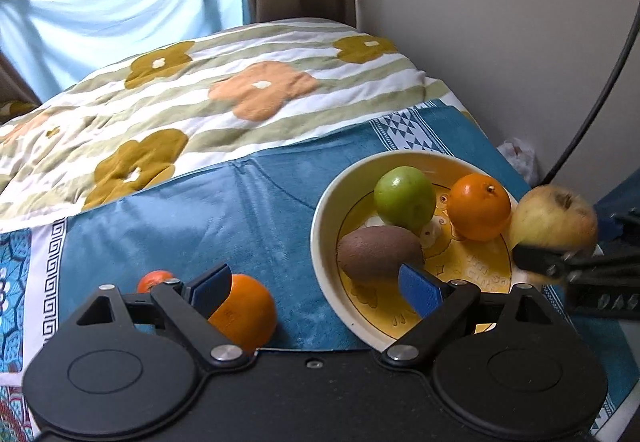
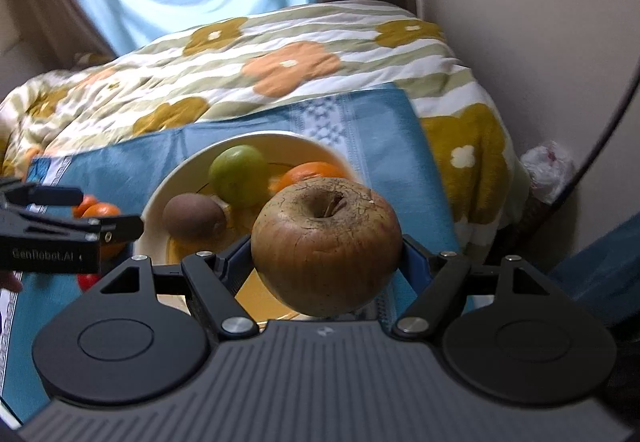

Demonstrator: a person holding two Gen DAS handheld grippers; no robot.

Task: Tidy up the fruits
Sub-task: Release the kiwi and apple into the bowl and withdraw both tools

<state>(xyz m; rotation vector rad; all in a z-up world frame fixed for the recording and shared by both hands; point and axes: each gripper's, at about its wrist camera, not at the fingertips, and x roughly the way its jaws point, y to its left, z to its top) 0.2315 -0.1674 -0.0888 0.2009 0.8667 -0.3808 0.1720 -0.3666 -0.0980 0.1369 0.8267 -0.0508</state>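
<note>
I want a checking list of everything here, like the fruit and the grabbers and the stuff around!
Surface: blue cloth spread over a flowered quilt.
Job's things: bowl holds a green fruit, an orange and a kiwi; a second orange and small red-orange fruits lie on the cloth.
Clutter: crumpled plastic bag by the wall.
Grippers: left gripper open, empty; right gripper grips a brownish apple.
Cables: a dark cable along the wall.
Surroundings: window curtain, plain wall.

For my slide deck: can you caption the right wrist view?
Right gripper holds a brownish apple above a bowl of fruit on a blue cloth.
</note>
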